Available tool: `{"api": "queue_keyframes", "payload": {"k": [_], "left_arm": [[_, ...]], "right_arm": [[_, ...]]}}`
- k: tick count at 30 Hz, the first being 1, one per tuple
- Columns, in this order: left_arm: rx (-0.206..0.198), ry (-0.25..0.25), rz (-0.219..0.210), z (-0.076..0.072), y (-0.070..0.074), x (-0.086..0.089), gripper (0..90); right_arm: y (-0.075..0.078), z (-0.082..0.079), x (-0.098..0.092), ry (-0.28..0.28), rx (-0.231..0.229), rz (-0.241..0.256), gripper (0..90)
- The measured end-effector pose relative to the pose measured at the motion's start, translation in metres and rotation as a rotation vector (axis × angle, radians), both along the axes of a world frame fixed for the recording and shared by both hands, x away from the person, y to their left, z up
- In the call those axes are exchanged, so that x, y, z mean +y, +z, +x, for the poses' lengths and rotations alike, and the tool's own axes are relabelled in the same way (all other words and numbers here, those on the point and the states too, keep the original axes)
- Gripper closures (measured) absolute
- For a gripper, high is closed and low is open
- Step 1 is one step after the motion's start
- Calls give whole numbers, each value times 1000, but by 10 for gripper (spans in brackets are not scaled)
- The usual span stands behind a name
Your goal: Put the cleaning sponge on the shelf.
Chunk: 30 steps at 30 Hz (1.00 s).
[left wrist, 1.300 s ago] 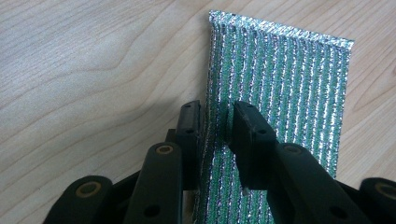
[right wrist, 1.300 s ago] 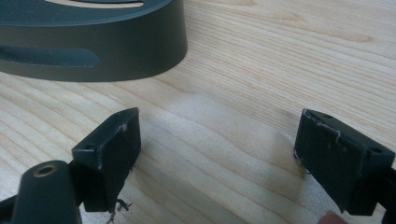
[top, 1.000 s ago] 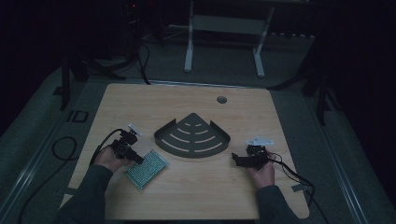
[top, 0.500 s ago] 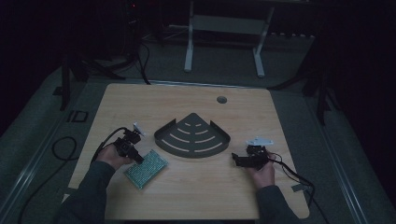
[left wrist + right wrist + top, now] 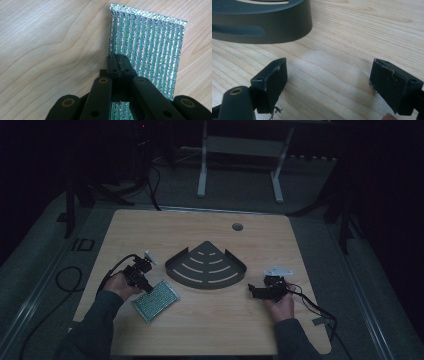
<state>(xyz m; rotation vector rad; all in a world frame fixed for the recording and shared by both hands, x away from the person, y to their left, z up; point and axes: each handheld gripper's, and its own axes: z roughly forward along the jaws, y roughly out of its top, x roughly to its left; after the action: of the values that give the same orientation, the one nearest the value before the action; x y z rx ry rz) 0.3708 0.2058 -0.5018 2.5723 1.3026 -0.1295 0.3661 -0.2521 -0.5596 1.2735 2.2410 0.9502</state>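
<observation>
Green pad [image 5: 147, 50] under (closed) left claw [image 5: 118, 65]

Green-and-silver striped scouring pad [image 5: 147, 47], rectangular, lies flat on desk [image 5: 200, 325], left-front area, angled; near edge sits under the left gripper [image 5: 117, 62].

Your left gripper [image 5: 148, 289] sits low over the tabletop [image 5: 200, 330], held in your left hand [image 5: 119, 284], its fingers [image 5: 117, 65] pressed flat together with no gap between them. Your right gripper [image 5: 328, 82], gripped by your right hand [image 5: 282, 304], has its fingers [image 5: 274, 77] spread wide apart, hovering just above the tabletop. Both forearms enter from the bottom edge.
</observation>
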Motion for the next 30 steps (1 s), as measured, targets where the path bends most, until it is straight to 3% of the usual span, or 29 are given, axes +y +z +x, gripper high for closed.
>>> {"api": "queue_keyframes", "payload": {"k": [30], "left_arm": [[-78, 9, -33, 1, 43, 13, 900]], "right_arm": [[0, 0, 0, 0, 0, 0, 141]]}}
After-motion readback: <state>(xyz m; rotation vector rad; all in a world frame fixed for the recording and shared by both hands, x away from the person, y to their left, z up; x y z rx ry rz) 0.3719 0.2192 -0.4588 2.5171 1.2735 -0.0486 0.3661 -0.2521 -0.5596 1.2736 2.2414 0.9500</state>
